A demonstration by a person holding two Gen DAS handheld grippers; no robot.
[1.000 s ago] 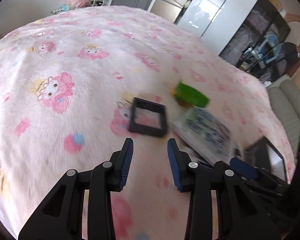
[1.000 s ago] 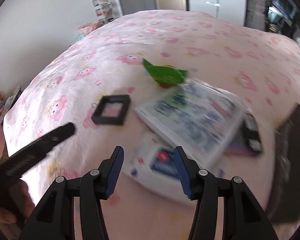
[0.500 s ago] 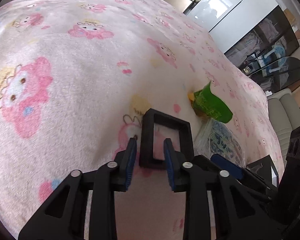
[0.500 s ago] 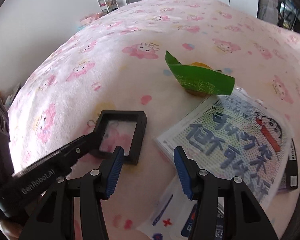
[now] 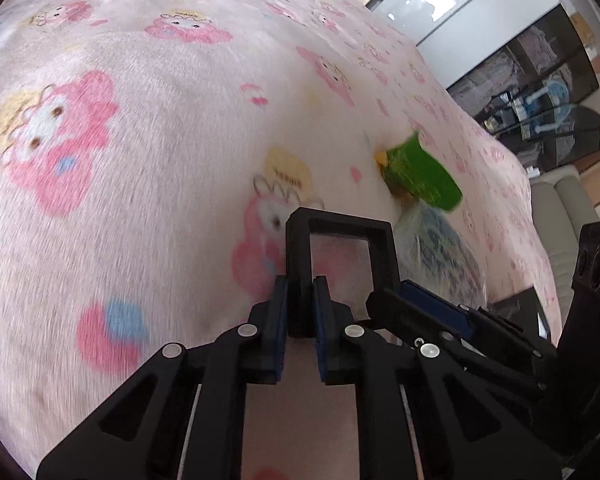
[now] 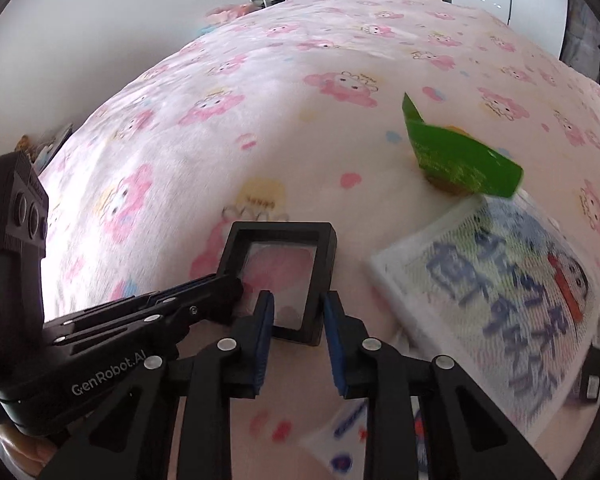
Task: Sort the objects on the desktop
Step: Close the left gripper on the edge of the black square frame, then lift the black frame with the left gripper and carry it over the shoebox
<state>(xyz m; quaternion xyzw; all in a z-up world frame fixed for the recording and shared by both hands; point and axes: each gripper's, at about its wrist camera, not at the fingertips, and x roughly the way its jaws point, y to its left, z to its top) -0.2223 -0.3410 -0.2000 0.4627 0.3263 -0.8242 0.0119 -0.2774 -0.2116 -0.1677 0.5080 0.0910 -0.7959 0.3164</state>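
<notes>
Two grippers meet at one small black square frame (image 5: 338, 236) lying on a pink cartoon-print blanket (image 5: 148, 128). The left gripper (image 5: 300, 310) has its blue-padded fingers closed tight on the frame's left side bar, the bar filling the narrow gap between the pads. In the right wrist view the same frame (image 6: 284, 268) shows a clear window through which the pink print is visible, and the left gripper (image 6: 236, 288) reaches in from the left edge to its near left corner. The right gripper (image 6: 296, 320) stands partly open, its two pads on either side of the frame's near right corner; whether they touch the frame cannot be told, and nothing is clamped between them. Just right of the frame lies a flat white packet with blue characters and a cartoon boy (image 6: 500, 280), blurred in both views. Beyond that packet sits a green pouch (image 6: 460, 160) resting over something yellow-orange, apart from the frame. Another white packet with blue and red print (image 6: 352, 440) lies under the right gripper's fingers, too blurred to read.
</notes>
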